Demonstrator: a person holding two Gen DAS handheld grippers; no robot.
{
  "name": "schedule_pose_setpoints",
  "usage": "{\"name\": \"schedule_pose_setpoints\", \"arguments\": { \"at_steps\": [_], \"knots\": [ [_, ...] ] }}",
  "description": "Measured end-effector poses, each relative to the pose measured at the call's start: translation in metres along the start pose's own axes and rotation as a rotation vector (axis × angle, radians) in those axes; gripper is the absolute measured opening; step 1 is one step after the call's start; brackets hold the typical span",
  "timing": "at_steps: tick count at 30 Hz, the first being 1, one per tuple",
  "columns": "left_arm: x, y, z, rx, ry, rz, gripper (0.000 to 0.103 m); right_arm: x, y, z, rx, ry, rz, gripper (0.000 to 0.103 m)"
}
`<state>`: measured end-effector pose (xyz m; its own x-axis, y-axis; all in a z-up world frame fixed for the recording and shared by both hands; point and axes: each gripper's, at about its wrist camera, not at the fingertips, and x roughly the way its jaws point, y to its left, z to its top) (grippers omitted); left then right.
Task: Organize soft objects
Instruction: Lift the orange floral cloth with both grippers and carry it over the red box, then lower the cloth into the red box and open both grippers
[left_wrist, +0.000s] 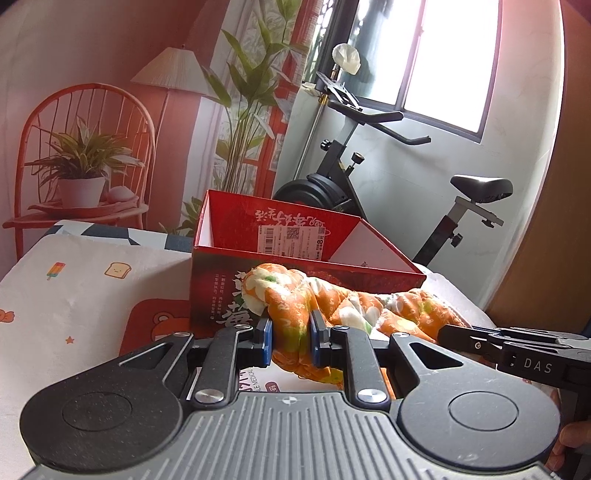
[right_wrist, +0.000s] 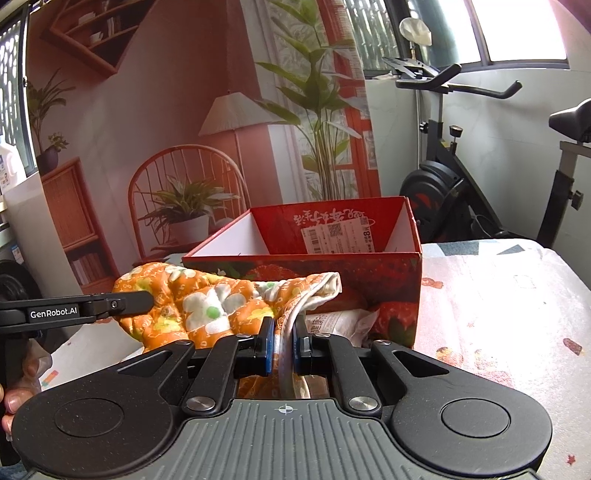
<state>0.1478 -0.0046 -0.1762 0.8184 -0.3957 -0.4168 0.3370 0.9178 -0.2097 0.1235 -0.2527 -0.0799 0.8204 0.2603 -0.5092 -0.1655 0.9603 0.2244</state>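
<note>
An orange flowered quilted cloth hangs between my two grippers, just in front of an open red box. My left gripper is shut on one bunched end of the cloth. My right gripper is shut on the cloth's white-edged end. The right gripper also shows in the left wrist view, and the left gripper in the right wrist view. The red box looks empty inside apart from a label on its far wall.
The box stands on a table with a cartoon-print cloth. A white packet lies under the orange cloth beside the box. An exercise bike stands behind the table. A printed backdrop with a chair and plants fills the rear.
</note>
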Motion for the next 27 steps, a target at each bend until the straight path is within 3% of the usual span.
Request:
{"name": "schedule_pose_setpoints", "arguments": {
  "at_steps": [8,12,17,21,27],
  "knots": [
    [0.005,-0.002,0.018,0.03,-0.027,-0.01,0.02,0.006,-0.007,0.009,0.0,-0.015,0.011,0.009],
    [0.01,0.0,0.039,0.014,-0.064,-0.017,0.02,0.011,-0.008,0.026,-0.016,-0.041,0.026,0.009],
    [0.029,-0.006,0.066,0.067,-0.107,-0.016,0.02,0.025,-0.017,0.052,-0.032,-0.077,0.029,0.009],
    [0.06,-0.009,0.081,0.095,-0.097,0.0,0.02,0.051,-0.027,0.078,-0.061,-0.083,0.006,0.009],
    [0.115,0.002,0.102,0.051,-0.054,0.052,0.02,0.118,-0.039,0.11,-0.085,-0.028,-0.04,0.009]
  ]
}}
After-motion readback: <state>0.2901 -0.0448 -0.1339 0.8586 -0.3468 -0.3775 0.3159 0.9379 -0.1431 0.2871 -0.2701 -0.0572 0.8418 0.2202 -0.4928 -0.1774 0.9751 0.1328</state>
